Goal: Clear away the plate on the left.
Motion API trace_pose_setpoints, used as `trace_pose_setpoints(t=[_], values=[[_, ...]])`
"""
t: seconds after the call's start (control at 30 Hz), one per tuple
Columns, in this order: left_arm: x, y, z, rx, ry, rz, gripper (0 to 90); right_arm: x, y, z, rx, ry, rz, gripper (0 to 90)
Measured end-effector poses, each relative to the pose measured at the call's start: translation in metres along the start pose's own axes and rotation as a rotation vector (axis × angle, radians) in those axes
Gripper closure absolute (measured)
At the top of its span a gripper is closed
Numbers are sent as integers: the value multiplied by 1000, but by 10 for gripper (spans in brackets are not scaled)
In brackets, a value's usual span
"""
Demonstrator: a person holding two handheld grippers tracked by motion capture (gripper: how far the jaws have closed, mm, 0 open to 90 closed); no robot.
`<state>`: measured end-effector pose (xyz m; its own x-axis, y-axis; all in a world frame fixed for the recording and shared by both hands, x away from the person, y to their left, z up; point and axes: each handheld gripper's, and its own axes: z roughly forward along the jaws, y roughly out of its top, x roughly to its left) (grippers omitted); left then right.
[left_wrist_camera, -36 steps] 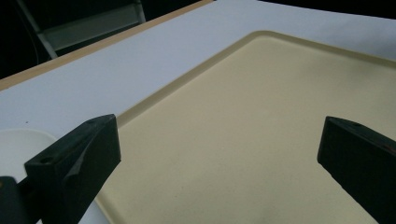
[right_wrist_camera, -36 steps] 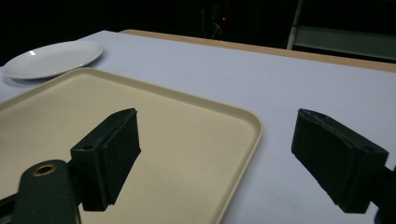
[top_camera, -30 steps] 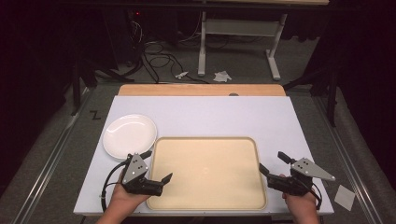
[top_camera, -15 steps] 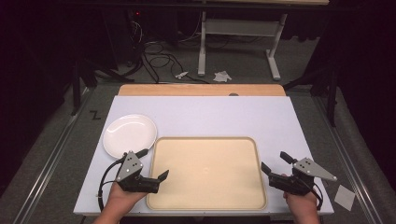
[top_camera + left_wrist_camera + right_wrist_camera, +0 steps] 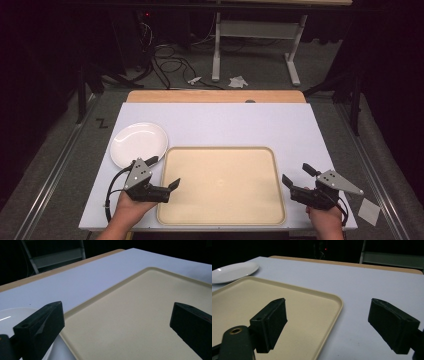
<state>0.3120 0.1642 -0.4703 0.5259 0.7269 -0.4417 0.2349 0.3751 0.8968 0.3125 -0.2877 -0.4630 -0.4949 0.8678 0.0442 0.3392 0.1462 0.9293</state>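
Note:
A beige tray (image 5: 220, 148) lies empty at the near middle of the white table. Off its far-left corner sits a white plate (image 5: 138, 144), also empty. My left gripper (image 5: 163, 172) is open and straddles the tray's left rim, one jaw over the plate's near edge and the other over the tray. The left gripper view looks between the open jaws of this gripper (image 5: 116, 315) across the tray (image 5: 150, 315), with the plate (image 5: 10, 315) at lower left. My right gripper (image 5: 298, 175) stands open at the tray's right rim. The right gripper (image 5: 327, 307) spans that rim of the tray (image 5: 339, 302), with the plate (image 5: 233, 271) far off.
The white tabletop (image 5: 225, 125) is bare beyond the tray, with a wooden strip (image 5: 215, 96) along its far edge. Cables (image 5: 165, 55), paper scraps and a metal stand's legs (image 5: 292, 70) are on the floor behind. A paper square (image 5: 369, 211) lies on the floor at right.
Both hands shifted only slightly: the left gripper drifted a little left and away, the right a little to the right. Both stayed open and empty.

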Motion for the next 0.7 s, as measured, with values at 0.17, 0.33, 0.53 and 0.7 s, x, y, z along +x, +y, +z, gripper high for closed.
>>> trace_pose_setpoints(t=[0.17,0.33,0.53,0.7], values=[[11,2,1,1,38,-32,1,-3,1,-3,-17,-1,6,162],[23,5,0,-2,78,-19,2,-1,1,-5,-20,-3,4,162],[33,9,-3,-15,108,-23,3,-1,1,-3,-12,-7,5,162],[39,12,-6,-13,120,-19,4,-1,2,-1,-11,-2,-5,162]])
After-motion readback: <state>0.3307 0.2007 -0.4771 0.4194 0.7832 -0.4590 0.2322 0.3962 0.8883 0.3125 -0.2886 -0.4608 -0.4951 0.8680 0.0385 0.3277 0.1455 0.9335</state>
